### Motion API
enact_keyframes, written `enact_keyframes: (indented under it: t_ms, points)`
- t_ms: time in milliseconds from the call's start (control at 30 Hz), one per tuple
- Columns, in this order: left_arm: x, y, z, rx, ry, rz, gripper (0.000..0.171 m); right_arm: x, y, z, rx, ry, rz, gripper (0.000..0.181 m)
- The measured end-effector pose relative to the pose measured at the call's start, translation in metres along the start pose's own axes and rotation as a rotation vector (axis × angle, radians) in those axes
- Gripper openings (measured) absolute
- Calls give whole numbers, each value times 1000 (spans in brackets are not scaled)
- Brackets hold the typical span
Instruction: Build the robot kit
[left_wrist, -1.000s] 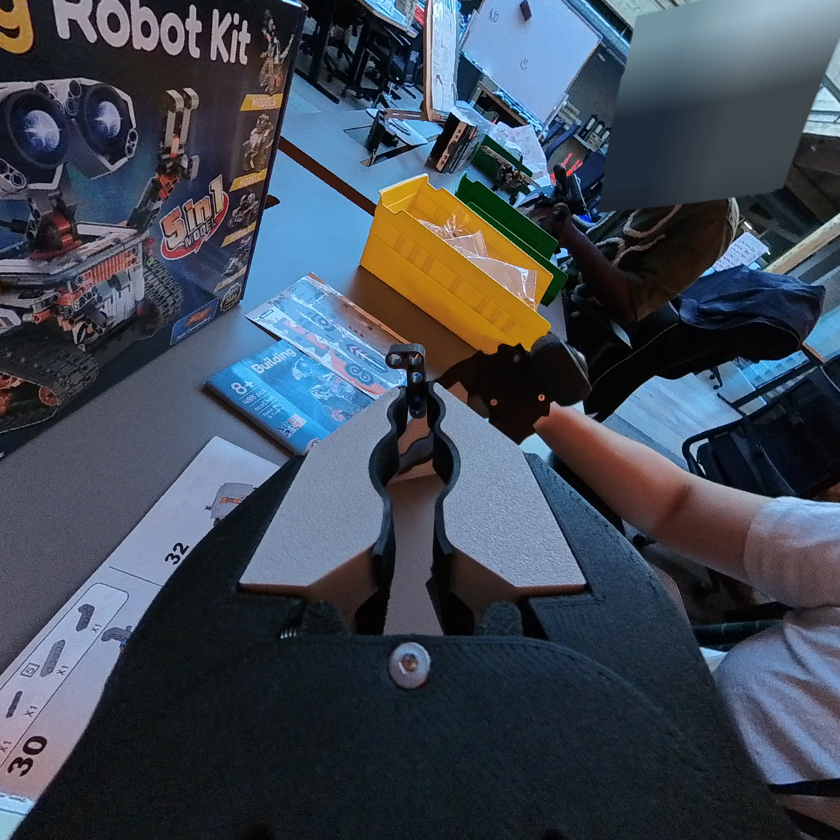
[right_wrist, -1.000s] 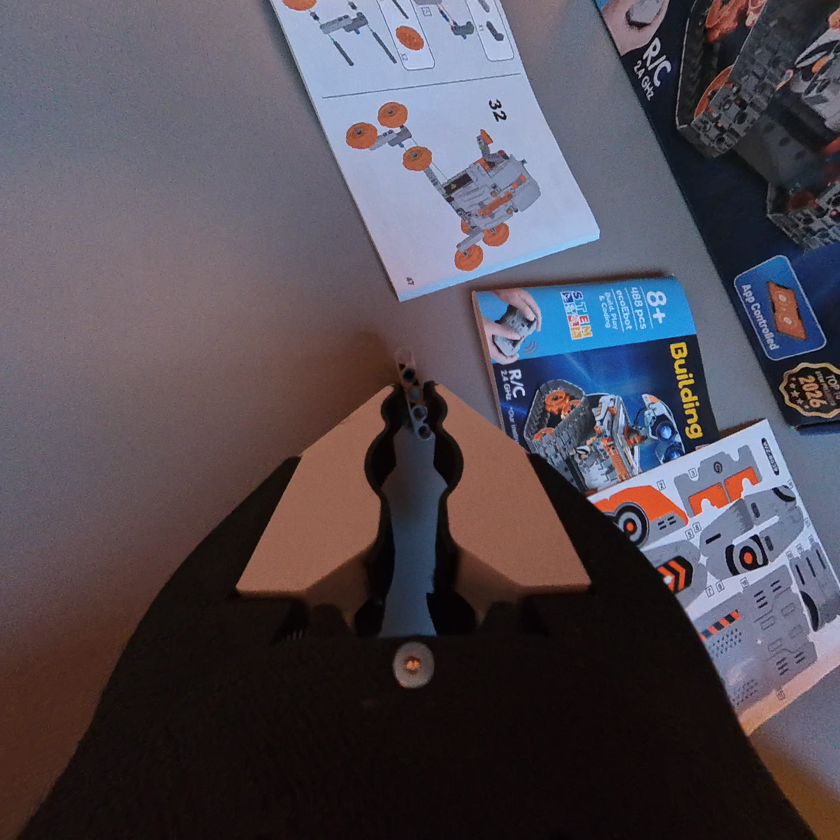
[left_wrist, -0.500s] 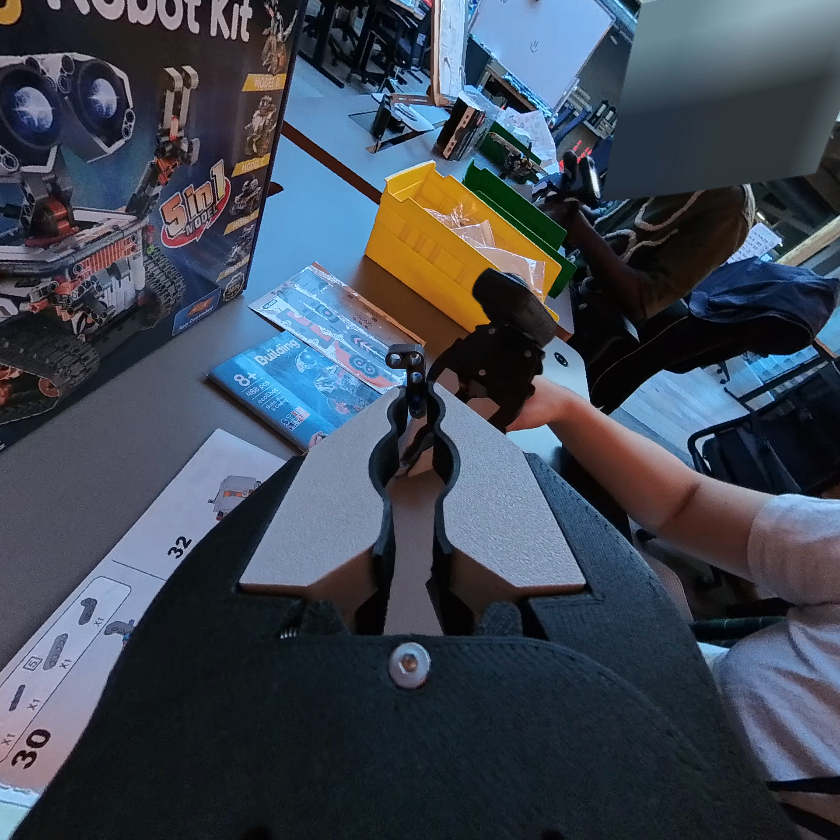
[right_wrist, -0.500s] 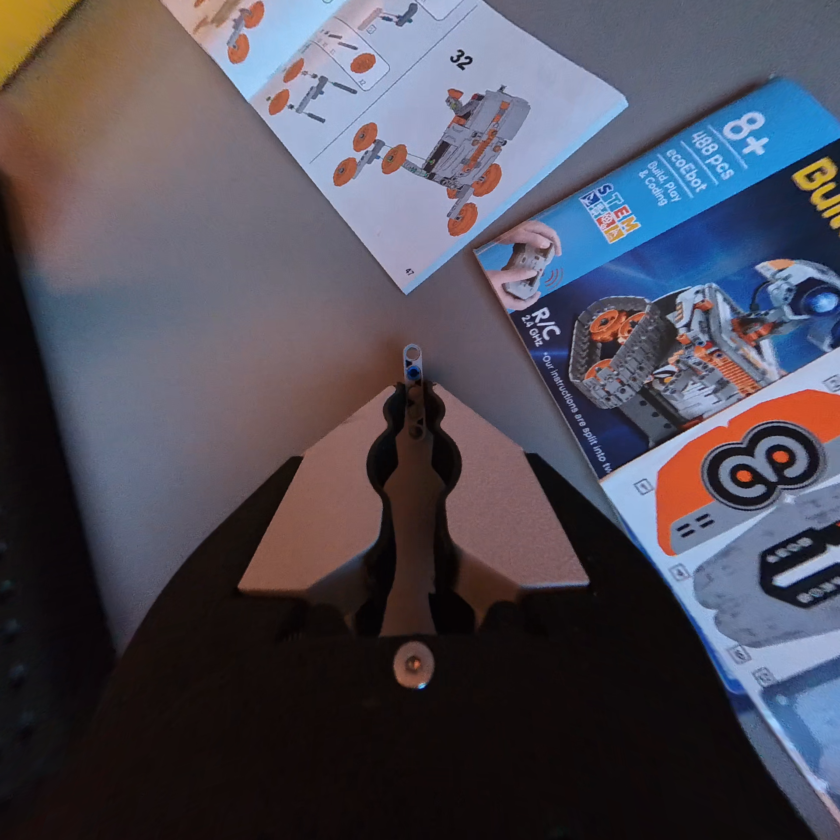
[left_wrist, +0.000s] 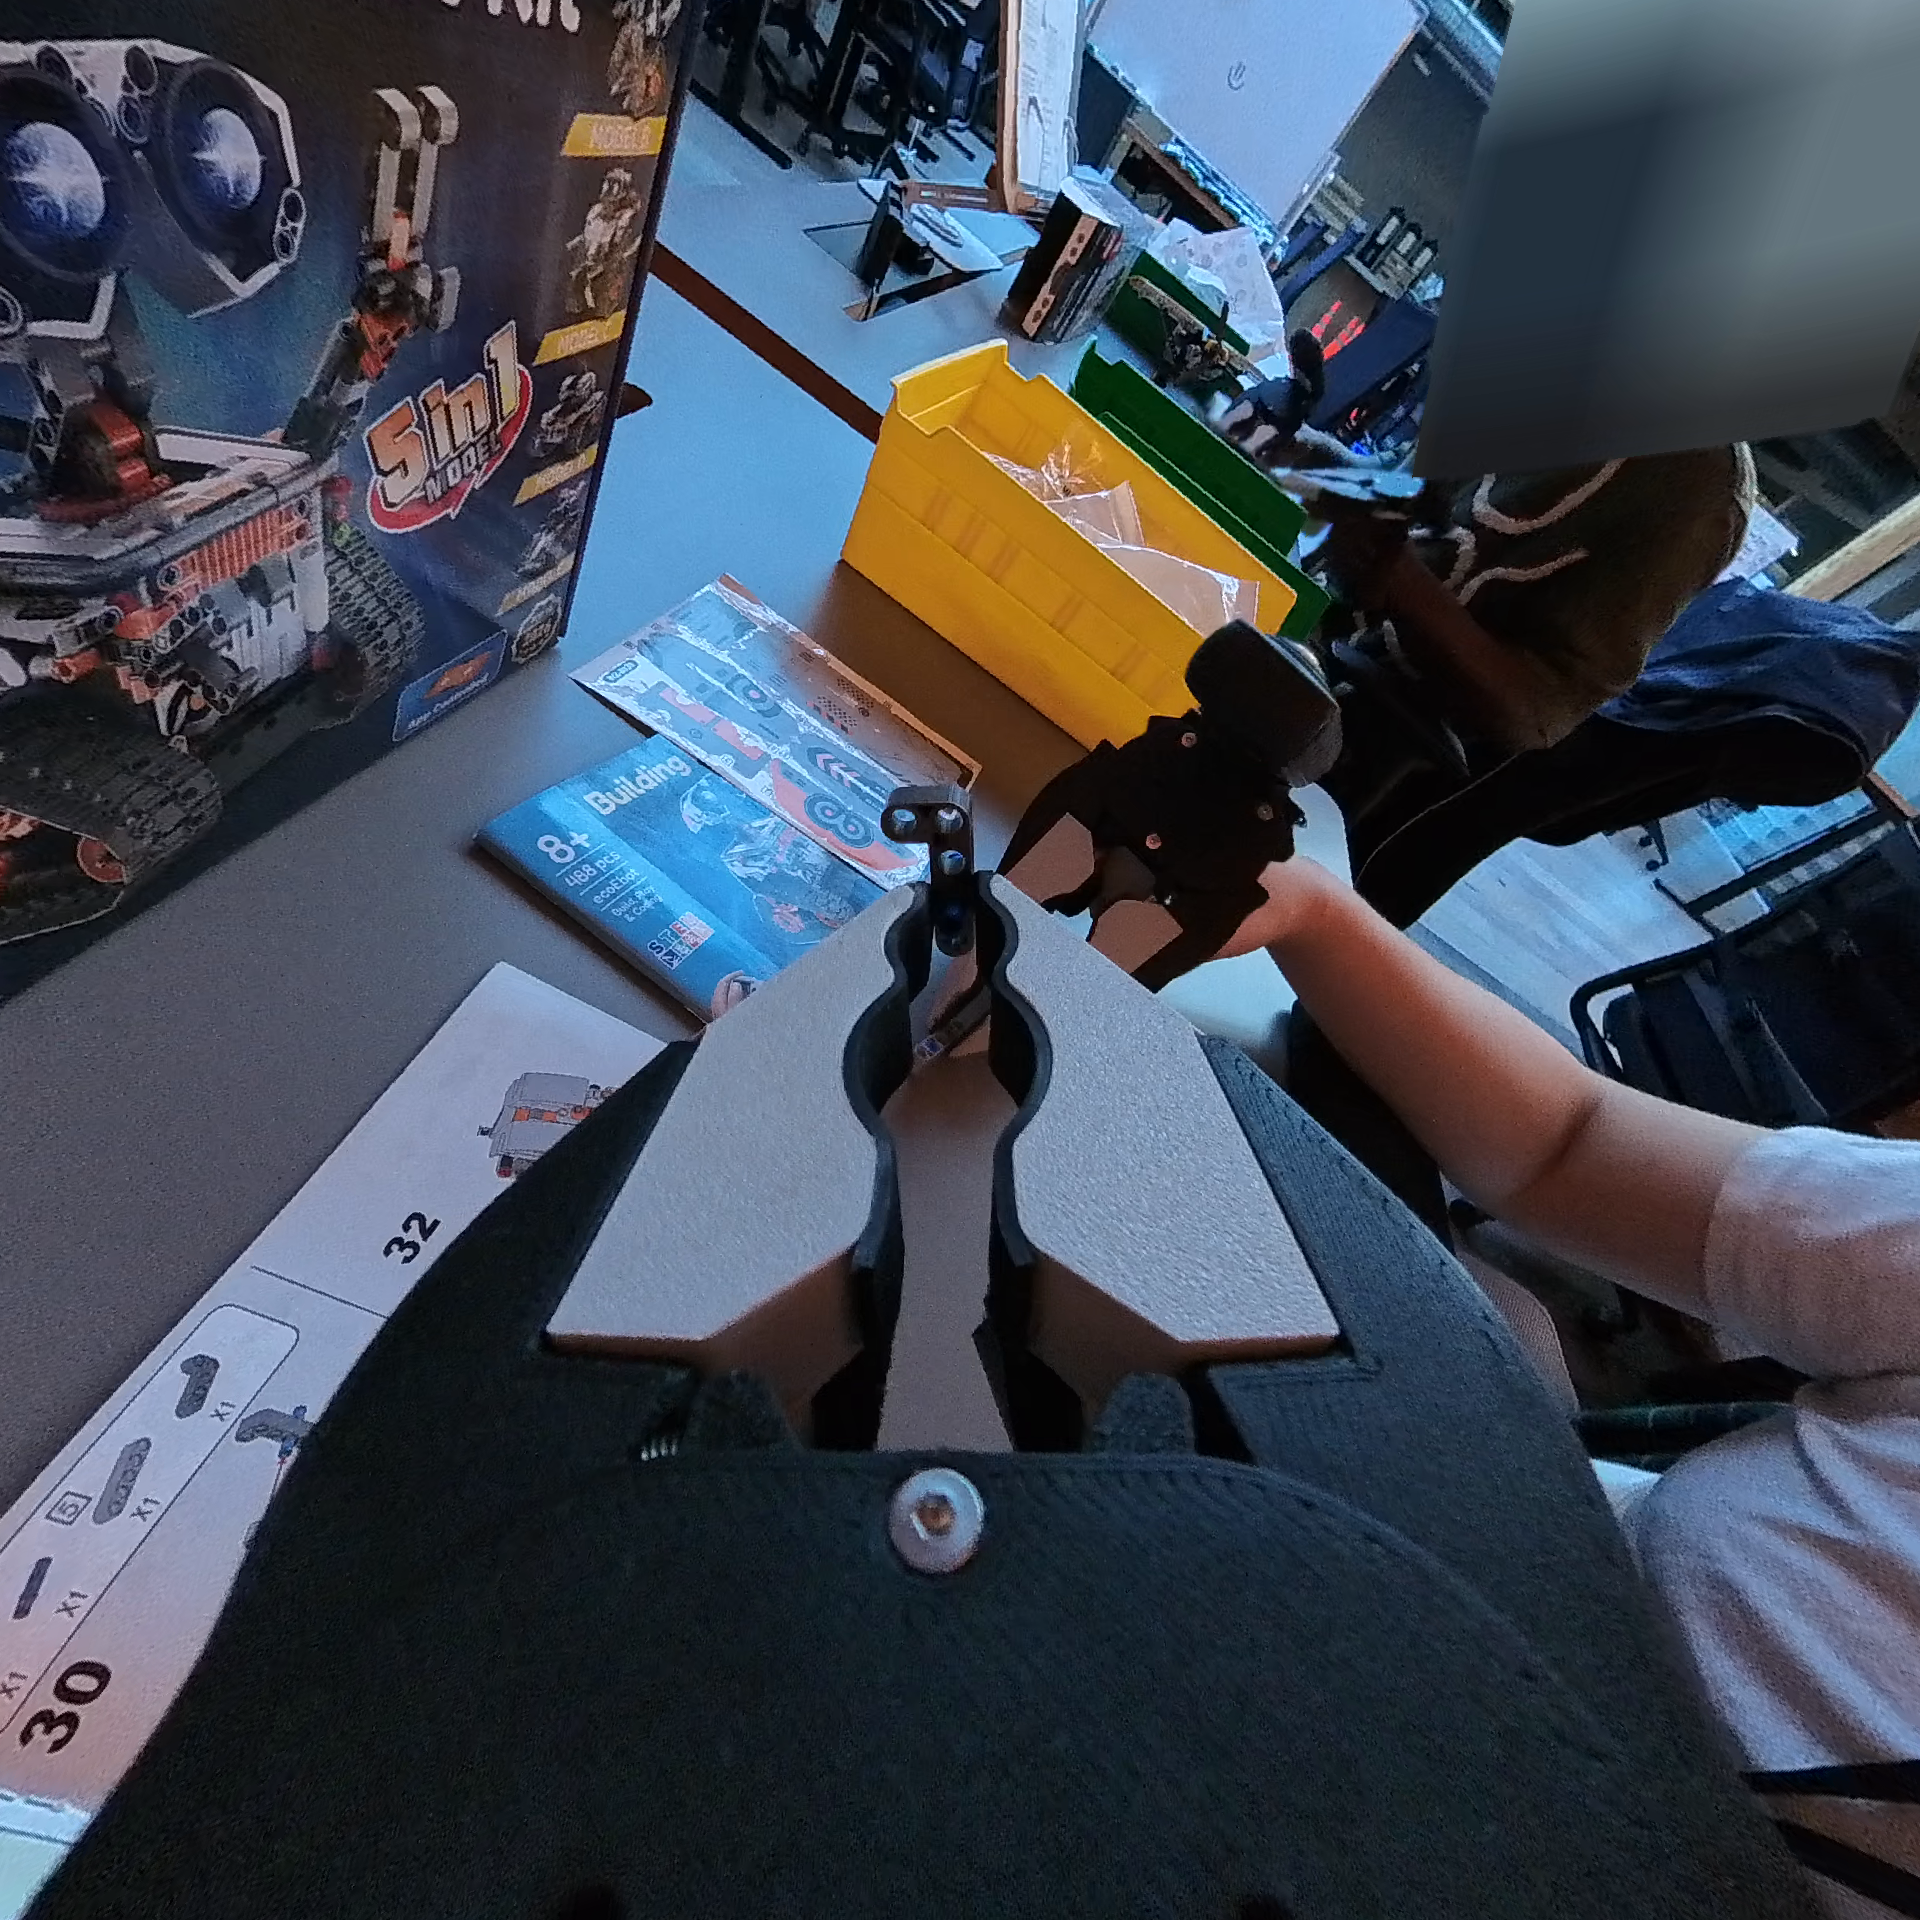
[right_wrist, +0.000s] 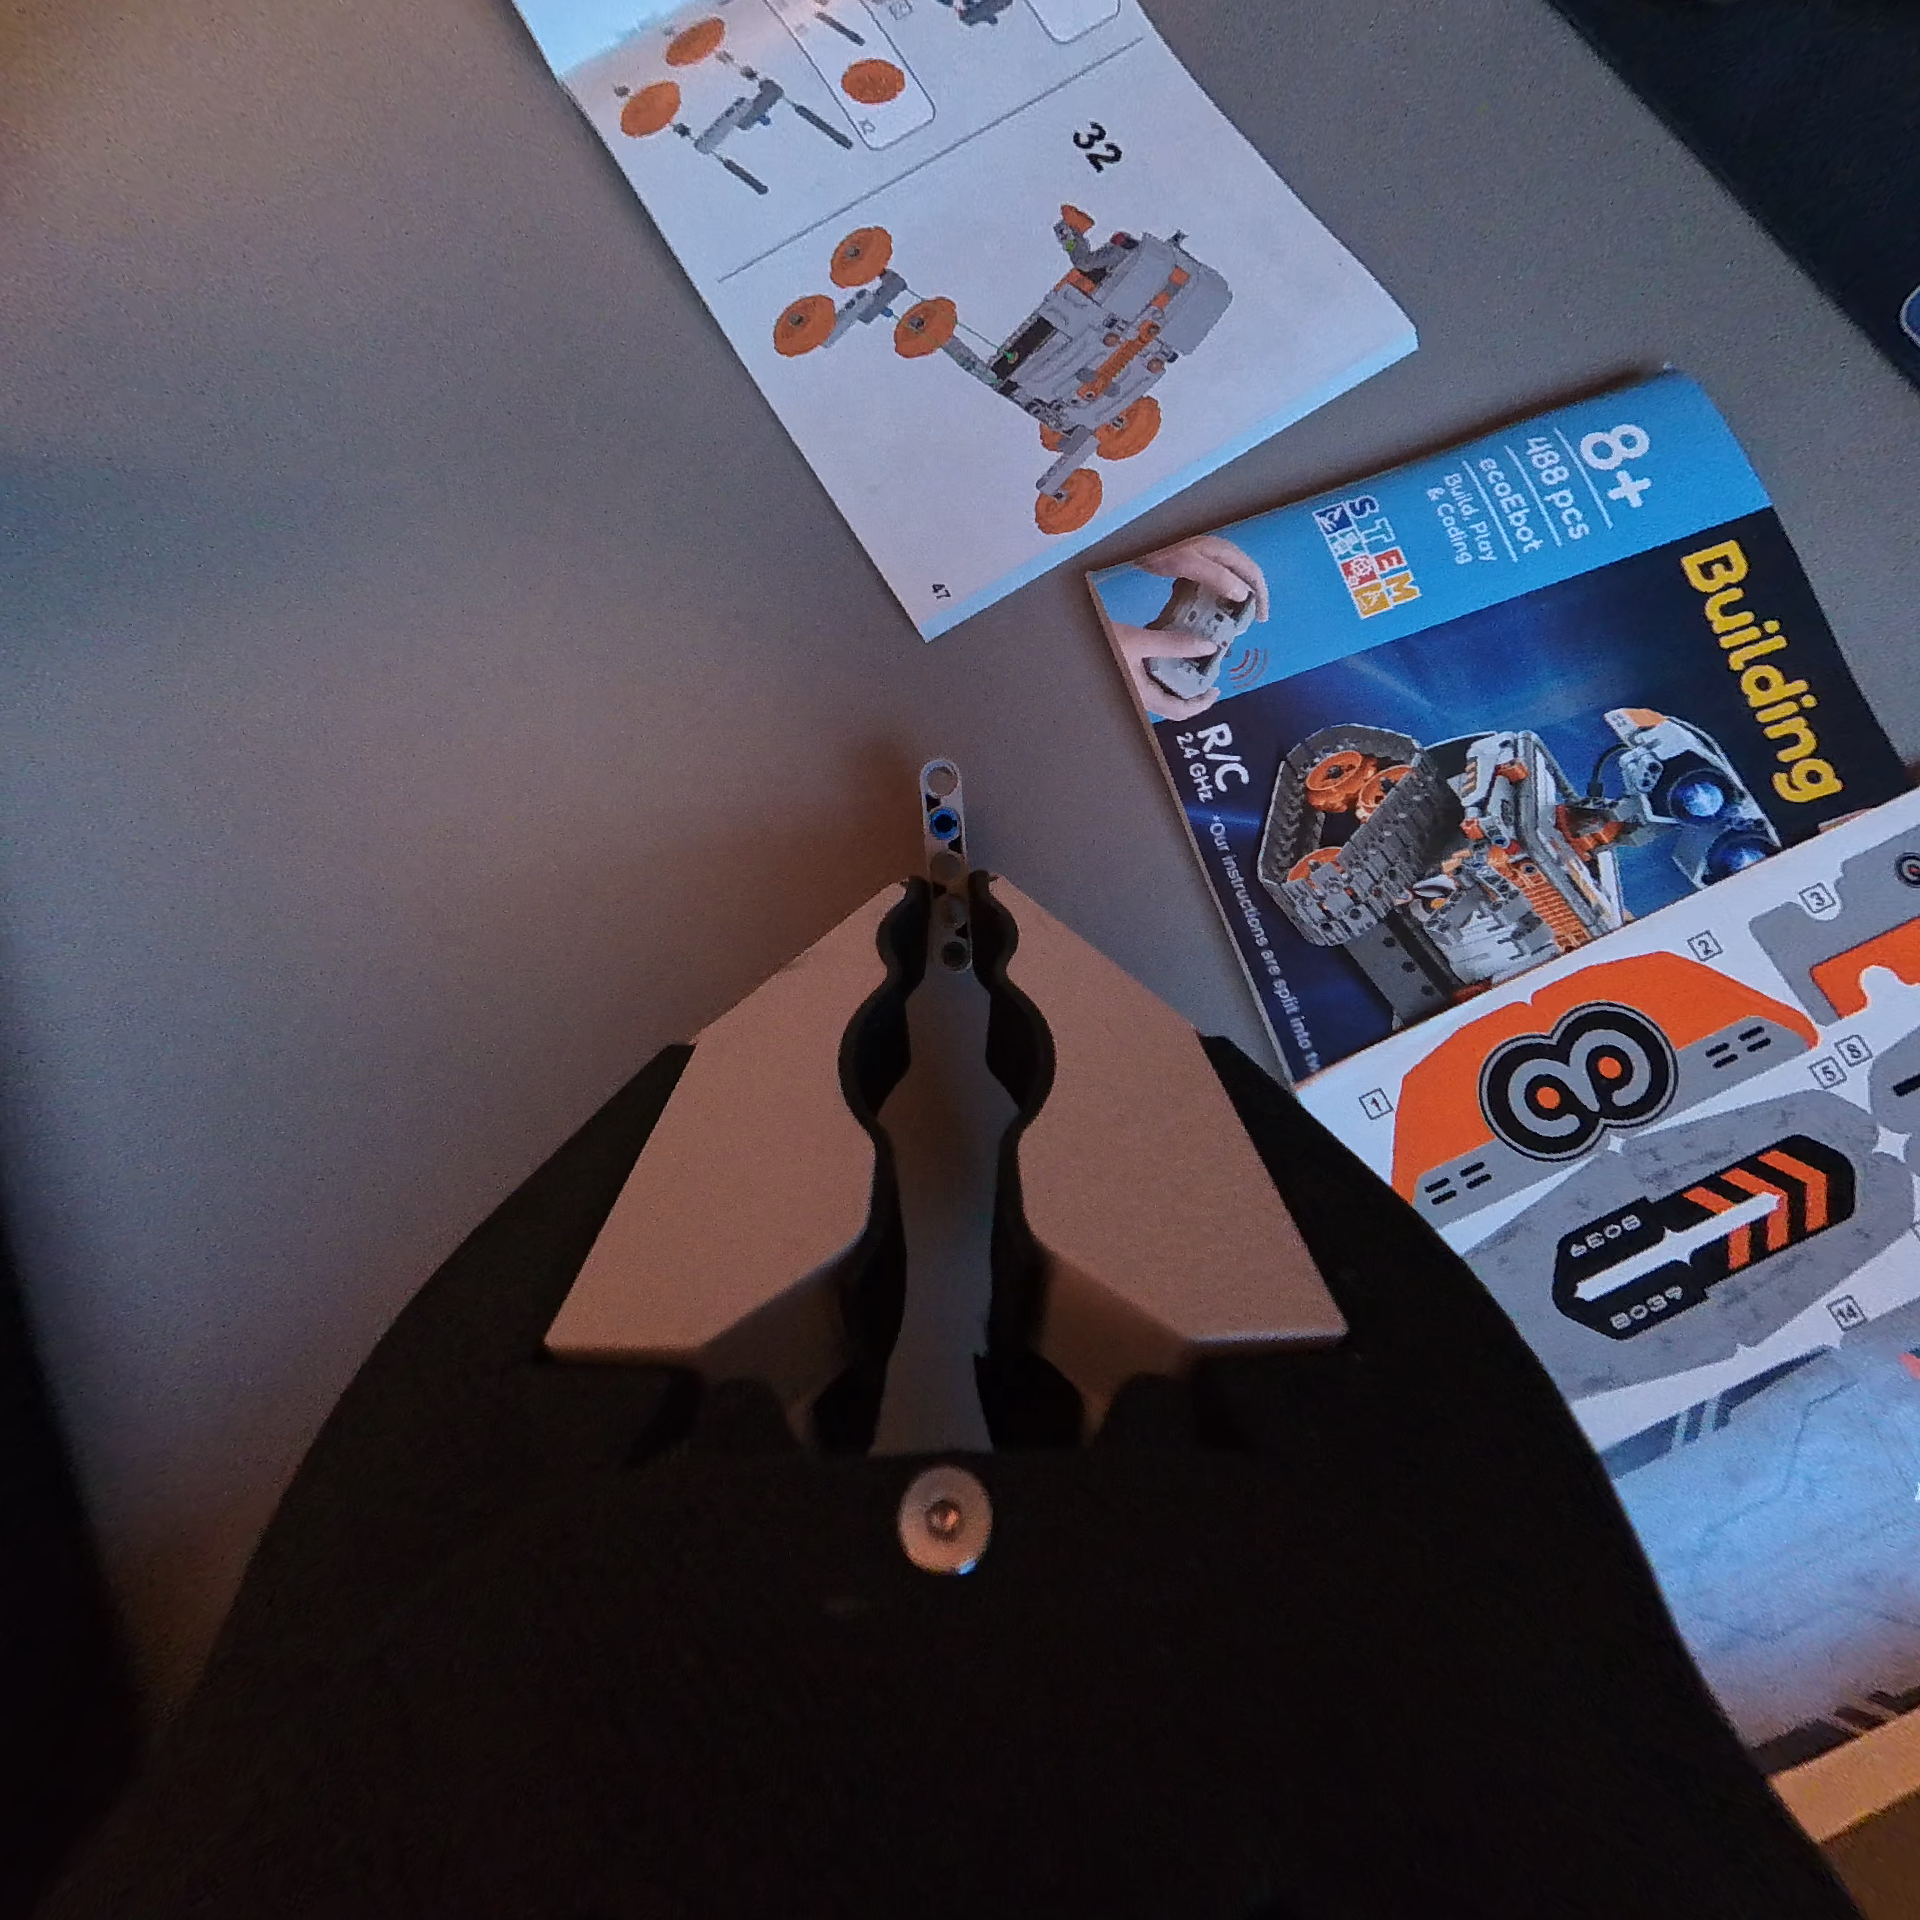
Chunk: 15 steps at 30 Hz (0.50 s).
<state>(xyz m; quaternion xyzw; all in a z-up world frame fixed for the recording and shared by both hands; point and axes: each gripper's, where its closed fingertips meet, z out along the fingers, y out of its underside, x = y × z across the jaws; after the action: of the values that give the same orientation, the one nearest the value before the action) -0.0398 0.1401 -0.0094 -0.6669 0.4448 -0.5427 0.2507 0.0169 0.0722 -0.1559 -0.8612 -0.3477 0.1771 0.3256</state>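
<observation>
Left to right across the grey table (left_wrist: 727, 457). At 10 o'clock from the left gripper (left_wrist: 948, 904) the robot kit box (left_wrist: 281, 395) stands upright, its picture side facing the seat. The open instruction sheet (left_wrist: 343, 1205) lies flat at 8 o'clock, diagram side up, readable from where the person sits. The left gripper's jaws are pressed onto a black L-shaped beam (left_wrist: 935, 842), pinched low so its bent end juts clear at 12. The blue building booklet (left_wrist: 675, 862), sticker sheet (left_wrist: 769, 707) and yellow bin (left_wrist: 1039, 582) with clear bags lie beyond, 11 to 1 o'clock. At 2 o'clock the right gripper (right_wrist: 948, 904) hangs over the table, tips down, clamped on a thin grey beam (right_wrist: 943, 821) whose holed end is free.
</observation>
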Motion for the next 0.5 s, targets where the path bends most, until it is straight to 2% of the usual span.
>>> enact_keyframes:
  t_ms: [200, 233, 500]
  points:
    - [-2, 1, -1, 0, -3, -3, 4, -7, -2, 9, -33, -8, -3, 14]
    - [-3, 1, -2, 2, -4, -6, 4, -9, -4, 11, -36, -10, -17, 8]
    - [-7, 1, -4, 15, -2, -24, 4, -11, -13, 12, -38, 39, -47, 7]
